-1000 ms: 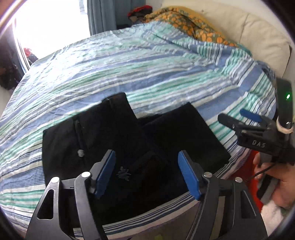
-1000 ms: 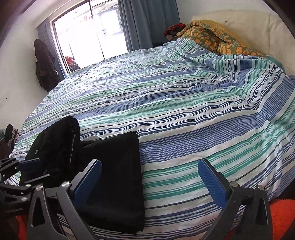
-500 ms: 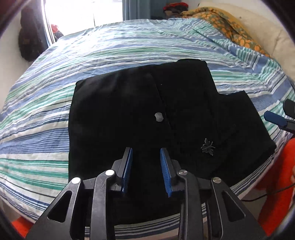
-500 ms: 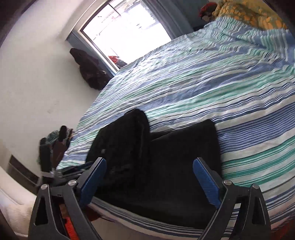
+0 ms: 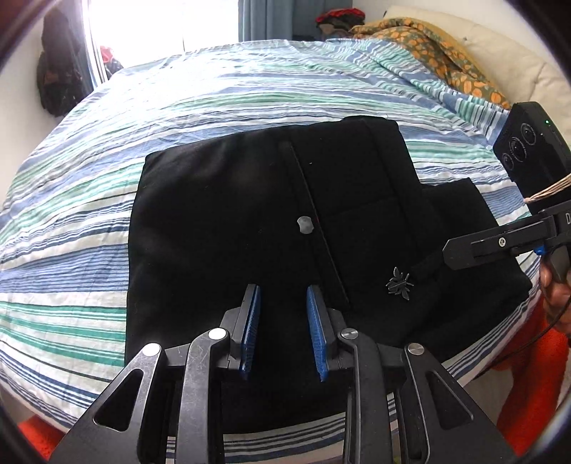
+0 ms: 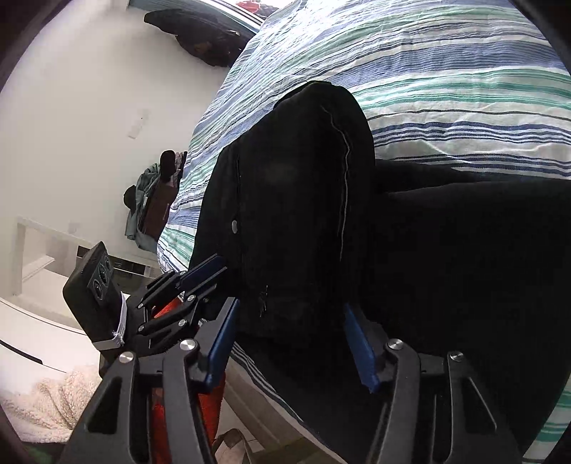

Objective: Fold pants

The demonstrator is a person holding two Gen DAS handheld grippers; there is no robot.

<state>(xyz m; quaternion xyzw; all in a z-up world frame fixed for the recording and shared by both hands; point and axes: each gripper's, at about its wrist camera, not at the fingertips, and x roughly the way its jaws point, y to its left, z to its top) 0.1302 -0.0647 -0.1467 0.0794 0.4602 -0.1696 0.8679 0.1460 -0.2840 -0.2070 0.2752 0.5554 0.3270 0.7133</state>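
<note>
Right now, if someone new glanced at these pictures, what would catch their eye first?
Most striking is the black pants, folded into a dark block on the near edge of the striped bedspread. The left claw hangs just above them, blue pads narrowly apart, with a small insect emblem to its right. The right claw stands open around the folded bulk at the bed's edge.

Window [image 5: 160,32] blown out, fisheye edges warped, pants [image 5: 249,214] detail-less.
</note>
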